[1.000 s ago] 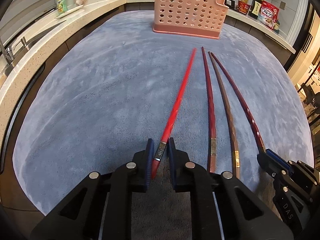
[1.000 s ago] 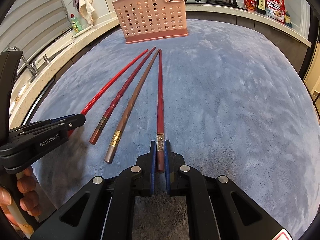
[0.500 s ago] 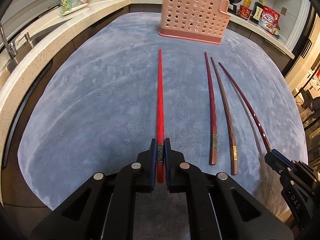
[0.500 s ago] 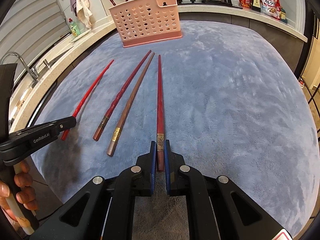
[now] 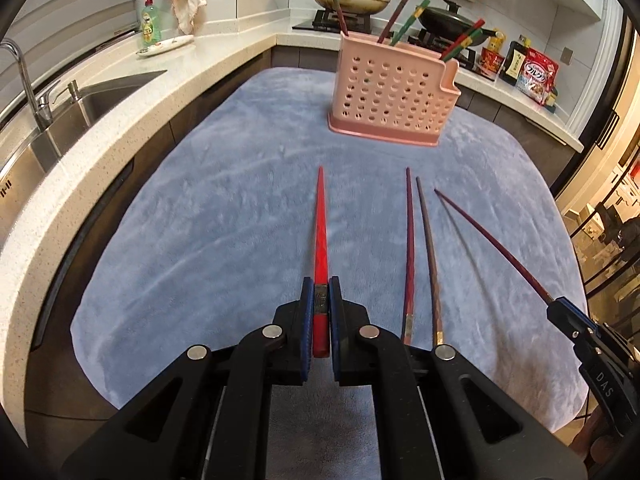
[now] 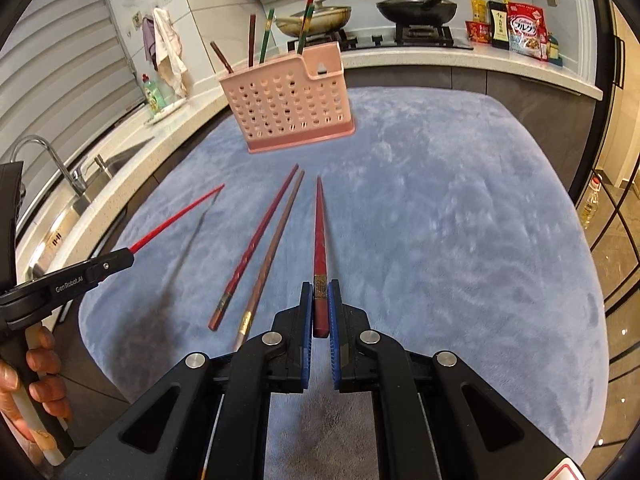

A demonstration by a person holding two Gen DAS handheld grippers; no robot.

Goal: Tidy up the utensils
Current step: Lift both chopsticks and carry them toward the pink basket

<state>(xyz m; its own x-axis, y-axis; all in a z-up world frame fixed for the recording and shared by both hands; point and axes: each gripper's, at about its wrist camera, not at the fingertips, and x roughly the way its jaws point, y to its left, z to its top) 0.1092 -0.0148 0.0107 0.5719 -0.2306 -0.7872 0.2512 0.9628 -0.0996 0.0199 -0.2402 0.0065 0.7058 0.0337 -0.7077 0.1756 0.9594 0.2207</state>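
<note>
Each chopstick is pinched only at its blunt end, so the long free length could swing or slip in the grip and miss the pink basket (image 5: 391, 101), or catch on the sticks already standing in it. The left hand-held gripper (image 5: 320, 312) is nearly closed, its pads clamped on the bright red chopstick (image 5: 321, 236), whose tip points toward the basket. The right hand-held gripper (image 6: 320, 312) is closed just as narrowly on a dark red chopstick (image 6: 319, 232). Between the two, nearer than the basket, a maroon chopstick (image 5: 409, 248) and a brown chopstick (image 5: 430, 252) lie side by side on the blue-covered tabletop (image 5: 208, 220), well short of the basket.
</note>
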